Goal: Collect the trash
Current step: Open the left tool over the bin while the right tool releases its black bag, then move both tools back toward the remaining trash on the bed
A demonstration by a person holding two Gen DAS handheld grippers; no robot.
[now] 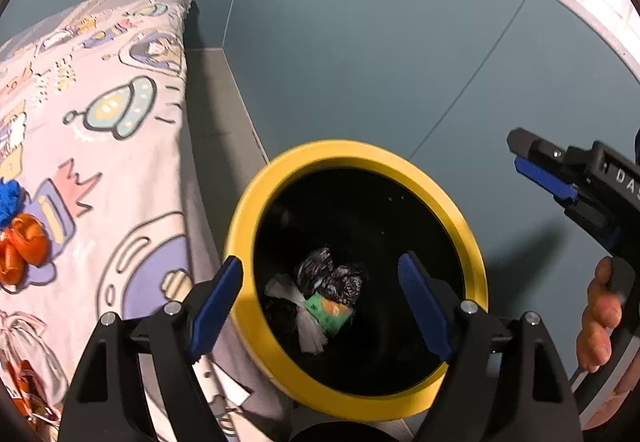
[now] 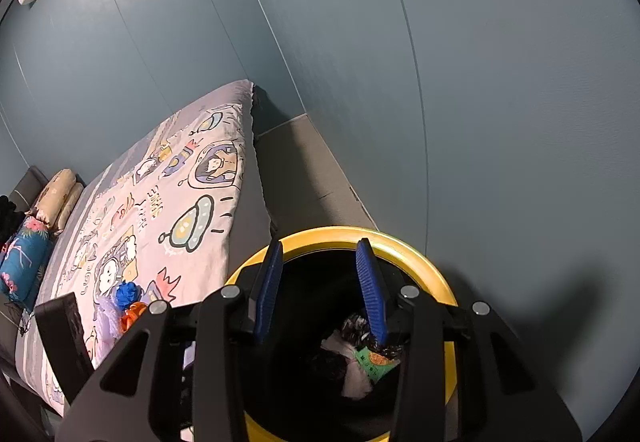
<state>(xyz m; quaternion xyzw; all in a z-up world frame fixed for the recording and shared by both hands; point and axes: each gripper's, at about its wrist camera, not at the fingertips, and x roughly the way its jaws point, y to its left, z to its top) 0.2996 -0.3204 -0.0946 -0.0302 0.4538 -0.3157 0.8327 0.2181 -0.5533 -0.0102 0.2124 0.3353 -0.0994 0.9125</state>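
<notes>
A black bin with a yellow rim (image 1: 256,210) stands on the floor between the bed and the wall; it also shows in the right wrist view (image 2: 424,262). Inside lie crumpled trash pieces (image 1: 320,294): a dark wad, white paper and a green-orange wrapper (image 2: 374,360). My left gripper (image 1: 320,294) is open and empty above the bin mouth. My right gripper (image 2: 320,288) is open and empty over the bin; it also shows at the right of the left wrist view (image 1: 544,170). An orange crumpled piece (image 1: 24,246) and a blue one (image 1: 10,198) lie on the bed.
The bed with a cartoon-print cover (image 1: 100,114) is to the left of the bin. A teal wall (image 1: 400,62) is behind and to the right. Pillows (image 2: 40,226) lie at the bed's far end. A strip of grey floor (image 2: 296,178) runs along the wall.
</notes>
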